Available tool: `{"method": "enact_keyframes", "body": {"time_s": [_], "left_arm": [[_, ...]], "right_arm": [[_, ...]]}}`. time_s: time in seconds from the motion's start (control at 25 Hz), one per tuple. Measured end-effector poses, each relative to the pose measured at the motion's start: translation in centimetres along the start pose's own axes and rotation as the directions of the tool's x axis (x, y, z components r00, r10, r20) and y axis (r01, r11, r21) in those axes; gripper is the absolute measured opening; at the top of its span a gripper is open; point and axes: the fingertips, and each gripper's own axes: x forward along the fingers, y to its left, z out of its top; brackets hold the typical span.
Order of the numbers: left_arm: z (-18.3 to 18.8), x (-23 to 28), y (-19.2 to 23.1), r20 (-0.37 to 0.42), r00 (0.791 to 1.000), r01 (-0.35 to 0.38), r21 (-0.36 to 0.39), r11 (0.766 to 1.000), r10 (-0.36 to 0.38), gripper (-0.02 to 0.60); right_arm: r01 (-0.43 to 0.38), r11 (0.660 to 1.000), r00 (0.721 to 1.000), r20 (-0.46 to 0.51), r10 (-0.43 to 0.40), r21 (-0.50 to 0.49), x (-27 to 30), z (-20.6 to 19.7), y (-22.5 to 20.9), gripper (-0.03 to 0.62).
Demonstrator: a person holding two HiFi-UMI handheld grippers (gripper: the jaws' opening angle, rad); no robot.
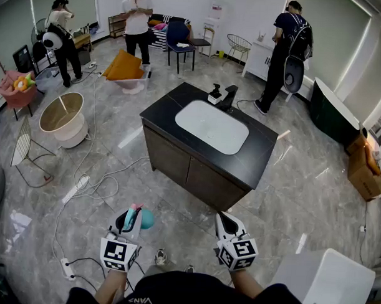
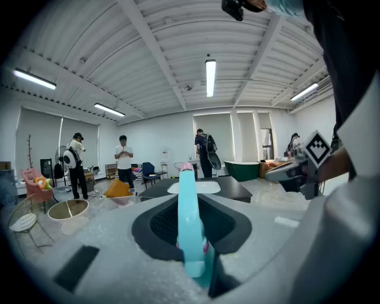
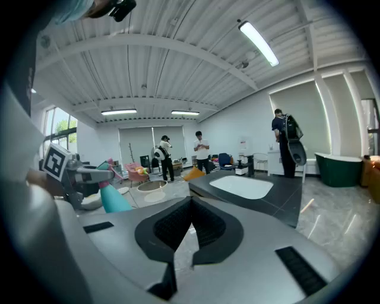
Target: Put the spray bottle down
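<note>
My left gripper (image 1: 131, 220) is shut on a teal spray bottle (image 1: 144, 219) with a pink top, held low in front of me over the floor. In the left gripper view the bottle's slim teal neck (image 2: 189, 225) stands upright between the dark pads (image 2: 234, 222) of the left gripper (image 2: 191, 205). My right gripper (image 1: 224, 219) is level beside it, a little to the right, shut with nothing in it; its pads (image 3: 208, 225) meet at the tips. The right gripper view shows the teal bottle (image 3: 116, 199) off to the left. The black vanity counter (image 1: 253, 156) stands ahead of both grippers.
A white sink (image 1: 211, 126), a black faucet (image 1: 228, 96) and a soap dispenser (image 1: 214, 93) are on the counter. Cables and a power strip (image 1: 75, 189) lie on the floor to the left. A round basin (image 1: 62, 116) is far left; a white tub (image 1: 335, 284) is lower right. Three people stand at the back.
</note>
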Motion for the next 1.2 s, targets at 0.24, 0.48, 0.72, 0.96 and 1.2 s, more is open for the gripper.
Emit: {"method": "enact_keyframes", "body": {"time_s": [0.24, 0.48, 0.72, 0.96, 1.2], "left_arm": [[-0.5, 0.7, 1.8, 0.001, 1.0, 0.029, -0.013, 1.0, -0.029, 0.067], [-0.5, 1.7, 5.3, 0.01, 0.996, 0.088, 0.01, 0.996, -0.088, 0.067], [-1.0, 2.9, 9.0, -0.002, 0.995, 0.101, 0.017, 0.995, -0.101, 0.067], [-1.5, 6.3, 11.6, -0.019, 0.995, 0.101, 0.003, 0.995, -0.101, 0.067], [-0.6, 11.7, 14.0, -0.019, 0.997, 0.069, -0.007, 0.998, -0.069, 0.067]], "right_arm": [[0.01, 1.0, 1.0, 0.016, -0.011, 0.018, 2.2, 0.2, 1.8, 0.005], [0.065, 0.997, 0.997, 0.042, -0.066, 0.037, 5.1, 0.9, 3.8, 0.006], [0.091, 0.994, 0.995, 0.036, -0.094, 0.059, 7.6, 0.9, 5.1, 0.008], [0.103, 0.993, 0.994, 0.019, -0.105, 0.062, 11.9, 1.6, 3.5, 0.009], [0.07, 0.997, 0.997, 0.02, -0.071, 0.045, 18.0, 3.9, 0.3, 0.011]]}}
